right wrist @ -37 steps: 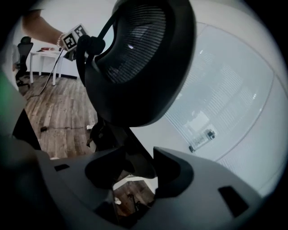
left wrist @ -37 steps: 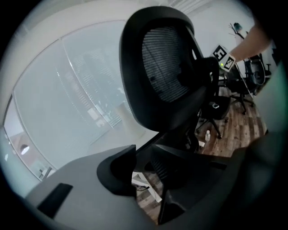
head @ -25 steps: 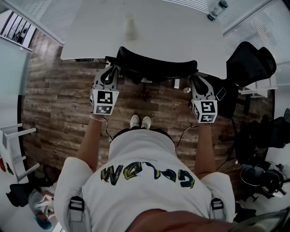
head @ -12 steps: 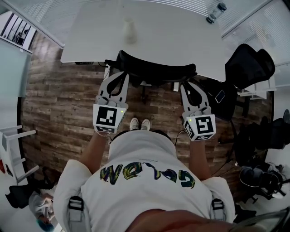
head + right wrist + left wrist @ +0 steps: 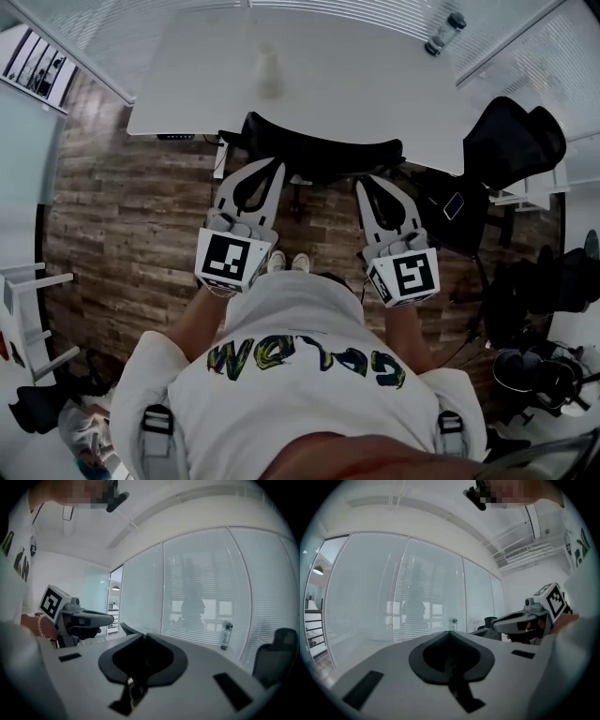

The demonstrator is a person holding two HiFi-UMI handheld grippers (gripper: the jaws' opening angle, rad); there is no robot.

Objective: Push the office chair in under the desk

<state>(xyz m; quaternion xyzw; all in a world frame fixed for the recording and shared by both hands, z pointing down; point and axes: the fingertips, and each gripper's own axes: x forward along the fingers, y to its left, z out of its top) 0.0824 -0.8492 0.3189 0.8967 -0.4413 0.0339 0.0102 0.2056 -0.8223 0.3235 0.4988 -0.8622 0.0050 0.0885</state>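
The office chair [image 5: 323, 148] sits with its seat under the desk [image 5: 375, 75] and its dark curved backrest right along the desk's near edge, so I judge it as good as in, and the trouble from here would come from overdoing it. On my left, the left gripper [image 5: 272, 172] has its jaws pressed together with nothing between them. Its tip is just beside the left part of the backrest, though from the head view I cannot tell whether it touches. A closed tip is a narrow thing to push with, and on that rounded edge it could skid off sideways and leave me lunging at the desk. Further in, a pale cup [image 5: 270, 67] stands on the desk almost straight behind the backrest, so a hard shove that drives the chair into the desk edge could jolt it over. On my right, the right gripper [image 5: 368, 184] is closing, its jaws nearly together and also empty, with its tip near the right part of the backrest. If one side pushes harder than the other, I expect the chair to swivel rather than roll straight, and the backrest would swing out from under the desk. A bottle [image 5: 444, 28] stands at the far right corner of the desk — less exposed, but the same knock would reach it. A second chair [image 5: 511, 136] stands close off the desk's right end, where a skewed push could make the two collide.
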